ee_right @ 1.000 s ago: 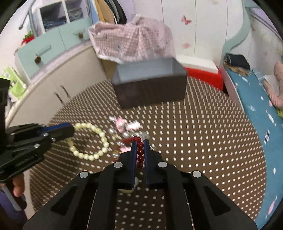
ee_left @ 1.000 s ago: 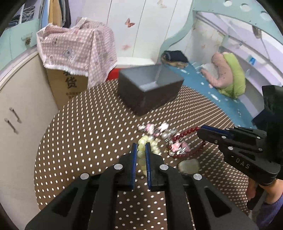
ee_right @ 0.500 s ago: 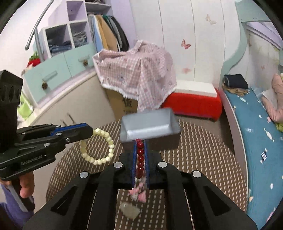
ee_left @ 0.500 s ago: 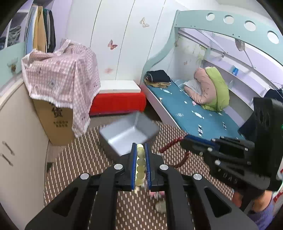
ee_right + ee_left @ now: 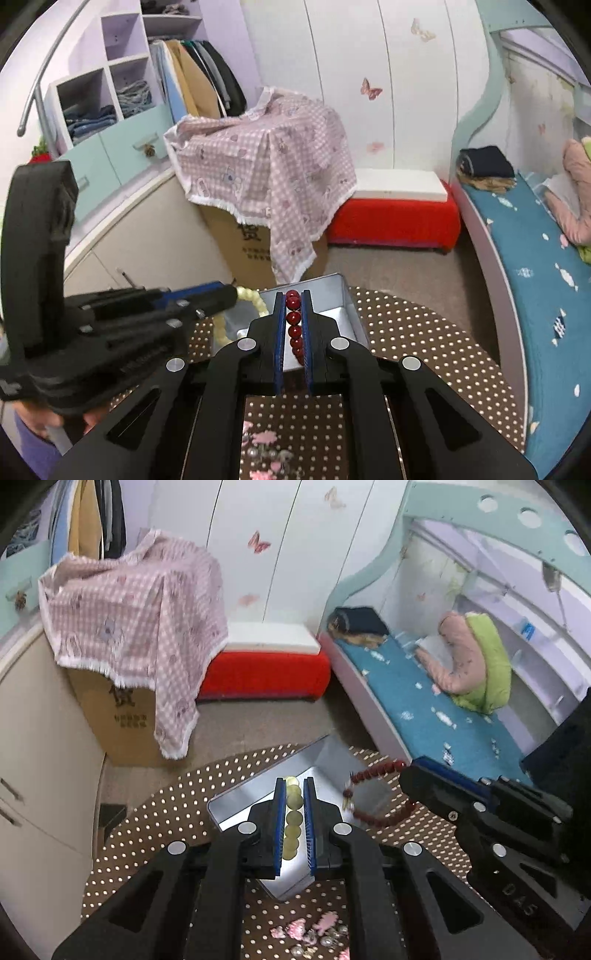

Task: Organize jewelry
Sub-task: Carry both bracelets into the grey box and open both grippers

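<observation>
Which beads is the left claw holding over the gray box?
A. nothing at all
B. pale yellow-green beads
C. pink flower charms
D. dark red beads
B: the left claw is pinched on the pale yellow-green bead bracelet above the gray box, while the dark red bead bracelet sits in the right claw.

The left gripper was matte black plastic with two straight fingers faced by blue ribbed pads, round silver screws on the angular linkage arms, and triangular cut-outs in the frame near the camera. The right gripper matched it in black body, blue pads and silver screws; seen from the left wrist camera, its side carried raised lettering that read "DAS". In the right wrist view, bare skin of the left hand showed under the left gripper's black body, with a purple sleeve below it.
</observation>
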The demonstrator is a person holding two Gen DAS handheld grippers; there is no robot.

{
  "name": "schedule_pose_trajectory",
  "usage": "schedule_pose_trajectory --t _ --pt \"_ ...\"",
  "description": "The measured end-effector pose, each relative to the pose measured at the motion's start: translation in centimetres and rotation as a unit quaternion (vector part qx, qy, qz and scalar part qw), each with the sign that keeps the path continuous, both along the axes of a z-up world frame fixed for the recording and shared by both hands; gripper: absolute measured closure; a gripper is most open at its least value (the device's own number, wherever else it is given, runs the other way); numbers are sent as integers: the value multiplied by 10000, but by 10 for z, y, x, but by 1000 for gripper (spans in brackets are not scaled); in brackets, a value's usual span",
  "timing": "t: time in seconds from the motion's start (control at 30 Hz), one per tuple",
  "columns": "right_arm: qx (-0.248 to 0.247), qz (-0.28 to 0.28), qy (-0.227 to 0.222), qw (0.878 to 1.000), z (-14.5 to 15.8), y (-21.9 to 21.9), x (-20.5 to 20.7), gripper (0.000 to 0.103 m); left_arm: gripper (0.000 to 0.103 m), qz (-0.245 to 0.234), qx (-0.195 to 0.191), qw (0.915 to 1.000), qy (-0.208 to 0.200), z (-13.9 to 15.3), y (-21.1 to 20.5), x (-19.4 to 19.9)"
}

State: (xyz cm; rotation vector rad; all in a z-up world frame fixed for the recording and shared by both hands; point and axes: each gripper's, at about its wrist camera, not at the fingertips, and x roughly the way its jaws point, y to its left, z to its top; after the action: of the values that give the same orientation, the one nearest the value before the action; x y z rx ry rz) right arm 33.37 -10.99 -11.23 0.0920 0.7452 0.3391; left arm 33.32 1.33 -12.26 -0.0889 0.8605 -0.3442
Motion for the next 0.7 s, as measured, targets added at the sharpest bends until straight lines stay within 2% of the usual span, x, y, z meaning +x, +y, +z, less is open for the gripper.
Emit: schedule_pose_trajectory --t 0.17,0.33,0.4,0.6,0.67,0.7 --pt "-28 28 193 9998 -21 7 12 94 95 72 69 9997 206 -20 1 9" --pt "30 -21 378 9993 -36 5 23 94 93 81 106 9996 234 -25 2 12" --pt "74 -74 417 9991 -40 3 27 94 81 102 124 9997 210 -26 2 11" --pt "122 -212 433 9988 -46 -4 22 92 69 226 36 9996 142 -21 6 3" --pt "141 -243 430 9987 -45 -7 17 92 57 273 6 9996 67 -16 7 -3" --pt "132 -254 413 9987 -43 -8 13 92 54 334 3 9994 -9 -13 9 -8"
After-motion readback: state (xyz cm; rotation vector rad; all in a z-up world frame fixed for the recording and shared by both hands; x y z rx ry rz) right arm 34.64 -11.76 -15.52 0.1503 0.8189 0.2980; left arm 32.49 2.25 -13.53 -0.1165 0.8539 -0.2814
